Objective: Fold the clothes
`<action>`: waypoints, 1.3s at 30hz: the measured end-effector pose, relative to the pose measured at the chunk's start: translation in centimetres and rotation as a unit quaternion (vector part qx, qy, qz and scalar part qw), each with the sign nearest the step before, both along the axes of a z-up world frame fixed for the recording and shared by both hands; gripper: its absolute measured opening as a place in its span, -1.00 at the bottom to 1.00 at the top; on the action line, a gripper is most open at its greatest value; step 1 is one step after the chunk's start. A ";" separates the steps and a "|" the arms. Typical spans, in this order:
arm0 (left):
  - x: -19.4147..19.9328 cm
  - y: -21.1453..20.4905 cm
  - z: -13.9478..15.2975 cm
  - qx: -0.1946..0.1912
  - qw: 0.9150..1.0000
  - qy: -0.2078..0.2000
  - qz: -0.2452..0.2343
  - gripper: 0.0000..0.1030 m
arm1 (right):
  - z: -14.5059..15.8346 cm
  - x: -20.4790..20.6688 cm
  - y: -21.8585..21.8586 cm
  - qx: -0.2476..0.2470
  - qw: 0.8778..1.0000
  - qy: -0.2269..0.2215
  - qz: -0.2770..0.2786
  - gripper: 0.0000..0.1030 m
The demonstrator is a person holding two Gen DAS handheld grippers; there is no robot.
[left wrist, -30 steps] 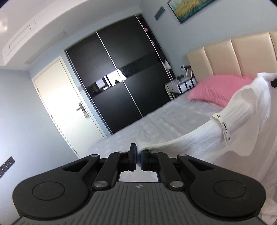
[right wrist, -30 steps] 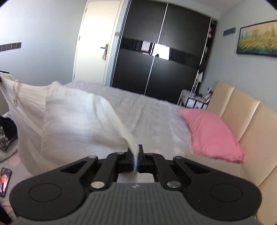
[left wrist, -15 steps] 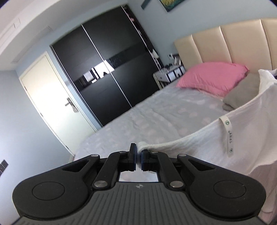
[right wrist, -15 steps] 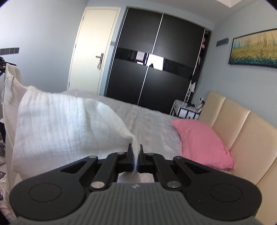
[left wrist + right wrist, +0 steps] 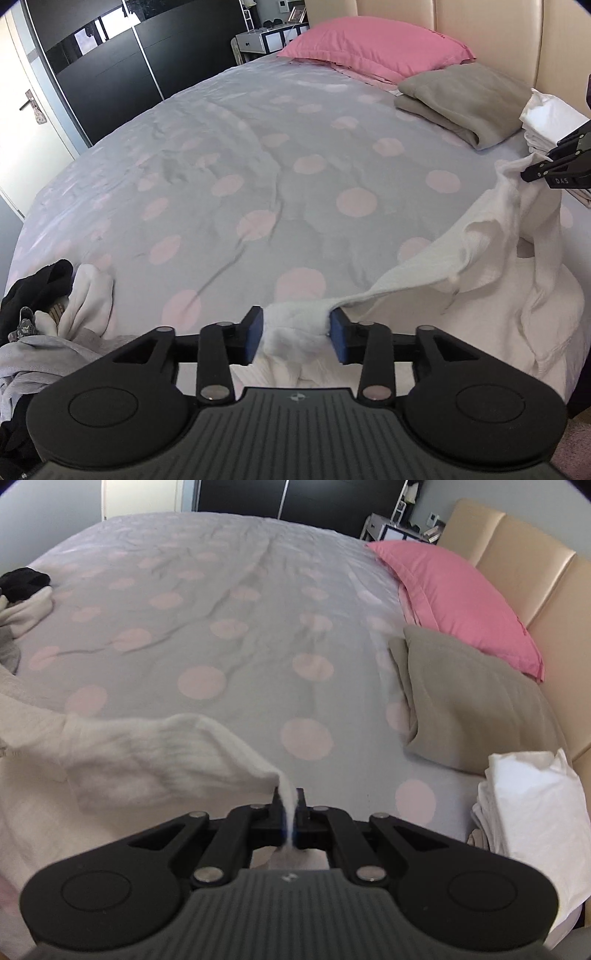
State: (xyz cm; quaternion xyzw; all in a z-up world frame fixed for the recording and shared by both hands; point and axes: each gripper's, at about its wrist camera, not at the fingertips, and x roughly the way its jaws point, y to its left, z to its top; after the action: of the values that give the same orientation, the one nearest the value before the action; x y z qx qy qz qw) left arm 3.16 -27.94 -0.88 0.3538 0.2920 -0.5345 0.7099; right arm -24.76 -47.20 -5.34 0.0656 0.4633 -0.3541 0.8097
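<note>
A white textured garment (image 5: 424, 284) is seen stretched along the near edge of the bed (image 5: 258, 155), its body sagging onto the grey bedspread with pale pink dots.

Left gripper (image 5: 297, 334): jaws have just been opening and now stand apart. A bunched corner of the white garment still lies between the blue pads (image 5: 254, 332); the cloth touches the right-hand pad, but whether the left-hand pad touches it cannot be told. No squeeze is evident.

Right gripper (image 5: 290, 818): jaws clenched on a thin edge of the same garment (image 5: 155, 760), which is drawn out leftward from the pinch and drapes down onto the bedspread. In the left wrist view this gripper (image 5: 554, 166) is seen at the far right, with the cloth rising to it in a peak.

Other items noted: a pink pillow (image 5: 458, 598) at the far right against the beige headboard (image 5: 517, 572); a folded grey-brown item (image 5: 465, 698) just near of it; a folded white stack (image 5: 532, 801) nearer still, at the bed's right edge. A heap of unfolded black, white and grey clothes (image 5: 44, 317) lies at the near left. A black sliding wardrobe (image 5: 110, 66) is seen beyond the bed.
</note>
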 end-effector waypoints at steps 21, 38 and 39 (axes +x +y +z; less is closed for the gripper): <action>7.6 -1.5 -6.3 0.003 0.997 0.076 0.017 0.30 | -8.6 2.3 -8.6 0.055 0.993 0.081 -0.064 -0.94; -2.7 -2.4 -8.3 0.079 0.949 -0.110 -0.285 0.29 | -5.2 1.3 -3.1 -0.029 0.976 0.139 0.165 -0.56; -3.3 -2.4 -8.6 0.090 0.939 -0.122 -0.309 0.29 | -4.9 1.1 -2.6 -0.040 0.972 0.140 0.184 -0.54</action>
State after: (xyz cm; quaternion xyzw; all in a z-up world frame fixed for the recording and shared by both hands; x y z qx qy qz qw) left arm -0.15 -30.29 -9.44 0.5510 0.1266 -0.6518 0.5055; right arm -23.67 -49.85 -10.23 -0.1031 0.5619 -0.2231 0.7898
